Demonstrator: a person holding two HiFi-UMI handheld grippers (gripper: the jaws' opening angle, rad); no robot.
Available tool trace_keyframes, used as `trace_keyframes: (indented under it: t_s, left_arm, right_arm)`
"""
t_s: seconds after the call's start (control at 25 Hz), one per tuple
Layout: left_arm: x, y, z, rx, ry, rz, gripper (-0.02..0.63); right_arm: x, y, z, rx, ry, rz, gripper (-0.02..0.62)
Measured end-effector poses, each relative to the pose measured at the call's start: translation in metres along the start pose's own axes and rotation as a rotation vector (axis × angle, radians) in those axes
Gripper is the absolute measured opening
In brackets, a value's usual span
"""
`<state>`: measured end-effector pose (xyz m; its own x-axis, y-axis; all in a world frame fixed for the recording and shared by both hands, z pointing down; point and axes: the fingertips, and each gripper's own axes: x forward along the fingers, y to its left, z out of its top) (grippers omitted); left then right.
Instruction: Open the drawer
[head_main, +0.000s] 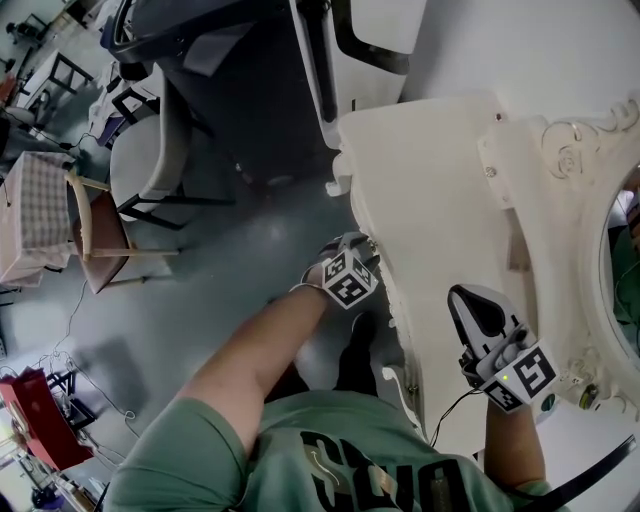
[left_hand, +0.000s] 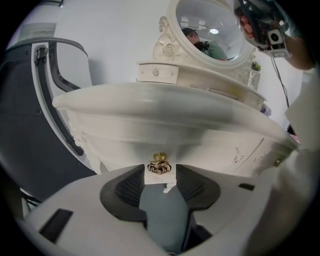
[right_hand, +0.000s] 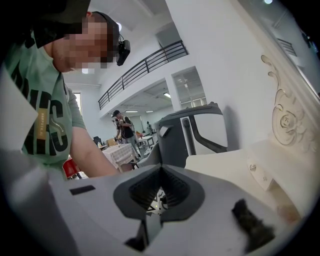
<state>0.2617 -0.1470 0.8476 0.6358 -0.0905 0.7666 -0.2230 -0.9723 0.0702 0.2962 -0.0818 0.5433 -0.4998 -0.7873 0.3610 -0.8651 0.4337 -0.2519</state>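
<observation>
The white vanity dresser (head_main: 430, 180) fills the right of the head view. Its curved drawer front (left_hand: 150, 135) carries a small brass knob (left_hand: 159, 165). My left gripper (left_hand: 160, 176) is open at the dresser's front edge (head_main: 362, 245); the knob stands right at the tips of its dark pads (left_hand: 131, 186), with a gap on each side. My right gripper (head_main: 470, 300) hovers over the dresser top, shut, with nothing between its pads (right_hand: 160, 172).
An oval mirror (left_hand: 210, 30) in a carved frame rises at the dresser's back, with a small white drawer box (left_hand: 157, 73) beside it. A dark grey machine (head_main: 200, 60) stands to the dresser's left. A wooden chair (head_main: 100, 235) sits on the grey floor.
</observation>
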Motion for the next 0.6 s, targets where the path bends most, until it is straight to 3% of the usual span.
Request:
trace_keyframes:
  t_s: [0.12, 0.24, 0.6]
  left_arm:
    - [0.0057, 0.0012, 0.0033, 0.022, 0.004, 0.012, 0.198]
    - [0.0086, 0.0033, 0.0069, 0.055, 0.006, 0.035, 0.152]
    - [0.0089, 0.0019, 0.0060, 0.107, 0.015, 0.025, 0.147]
  right_arm:
    - [-0.0050, -0.0035, 0.0008, 0.000, -0.001, -0.010, 0.009]
    - [-0.0074, -0.0081, 0.0009, 0.002, -0.004, -0.024, 0.009]
    - [-0.0051, -0.0082, 0.0014, -0.002, -0.008, -0.027, 0.009]
